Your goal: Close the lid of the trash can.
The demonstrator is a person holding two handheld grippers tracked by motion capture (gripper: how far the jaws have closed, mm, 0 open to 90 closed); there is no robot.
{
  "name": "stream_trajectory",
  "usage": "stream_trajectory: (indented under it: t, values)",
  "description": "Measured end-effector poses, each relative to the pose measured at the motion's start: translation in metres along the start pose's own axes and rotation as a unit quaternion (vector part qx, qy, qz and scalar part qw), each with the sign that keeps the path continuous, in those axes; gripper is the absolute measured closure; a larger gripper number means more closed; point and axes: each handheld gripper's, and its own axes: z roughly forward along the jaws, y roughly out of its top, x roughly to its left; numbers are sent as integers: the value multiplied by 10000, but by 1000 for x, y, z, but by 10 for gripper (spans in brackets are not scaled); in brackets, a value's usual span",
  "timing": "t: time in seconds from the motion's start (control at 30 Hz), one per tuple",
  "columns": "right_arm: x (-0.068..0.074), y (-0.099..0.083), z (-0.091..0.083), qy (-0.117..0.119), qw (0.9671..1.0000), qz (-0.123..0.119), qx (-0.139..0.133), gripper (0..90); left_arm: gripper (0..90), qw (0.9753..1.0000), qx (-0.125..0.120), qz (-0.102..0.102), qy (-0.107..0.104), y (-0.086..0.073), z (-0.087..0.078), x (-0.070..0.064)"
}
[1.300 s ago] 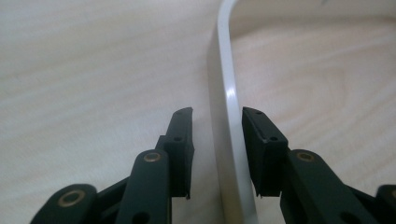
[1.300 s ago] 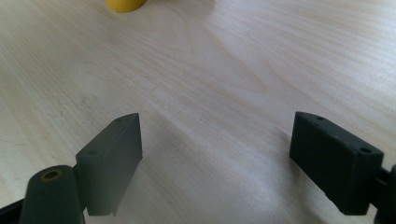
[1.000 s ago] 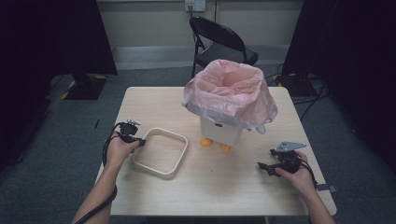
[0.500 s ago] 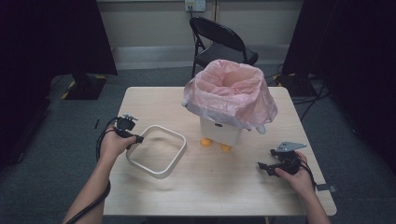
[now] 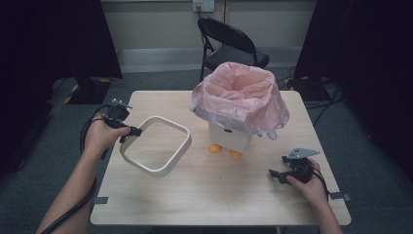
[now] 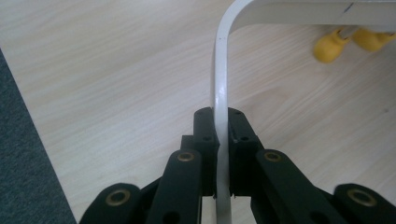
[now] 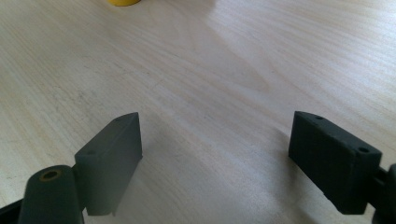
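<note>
R gripper (image 5: pixel 273 174): nearest the person, low over the front R part of the light wooden table (image 5: pixel 214 195), held in the R hand (image 5: pixel 307 183). Jaws wide apart, nothing between them; R gripper view has bare wood betw. the two pads (image 7: pixel 112 158), clear of any object.

L gripper (image 5: pixel 130 132): at the table's L side, held in the L hand (image 5: pixel 100 134). Jaws closed tight on the L wall of the white square plastic frame with rounded corners (image 5: pixel 155 145). L gripper view confirms: the thin white wall of the frame (image 6: pixel 220 93) runs straight up betw. both pads, gripped on both faces. Frame appears tilted, near edge on or close to the table, gripped side raised; exact contact w/ table can't be told.

Beyond the frame, centre of table: white duck-shaped bin w/ orange feet (image 5: pixel 229 136), lined w/ a pink plastic bag (image 5: pixel 241 97) draped over its rim. Bin stands upright, just beside the frame's R corner, not touching. Orange feet (image 6: pixel 329 46) seen past the frame in L gripper view.

Far: black folding chair (image 5: pixel 229 44) behind the table, against the wall
</note>
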Motion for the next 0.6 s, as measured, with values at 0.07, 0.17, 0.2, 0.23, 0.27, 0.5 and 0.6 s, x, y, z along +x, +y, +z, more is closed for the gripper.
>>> stream_trajectory:
  t: [0.07, 0.17, 0.2, 0.23, 0.27, 0.5, 0.6]
  values:
    - [0, 0, 0, -8, 10000, 11, 1, 163, 846, 10000, -48, 29, 68, 6, -10, 0]
    - [1, 0, 0, -18, 10000, 26, 4, 163, 845, 9999, -86, 81, 55, 14, -23, -1]
    - [1, 0, 0, -20, 10000, 25, 3, 163, 845, 9999, -96, 62, 48, 17, -27, -3]
    - [1, 0, 0, -19, 10000, 25, 3, 163, 845, 9999, -107, 86, 39, 20, -32, -4]
    - [1, 0, 0, -21, 10000, 25, 2, 163, 845, 9998, -128, 132, 74, 23, -35, -5]
    - [0, 0, 0, -21, 10000, 23, -7, 163, 845, 9997, -91, 204, 57, 40, -57, -12]
    - [0, 0, 0, -16, 10000, 30, -5, 163, 845, 9996, -91, 266, -4, 48, -66, -15]
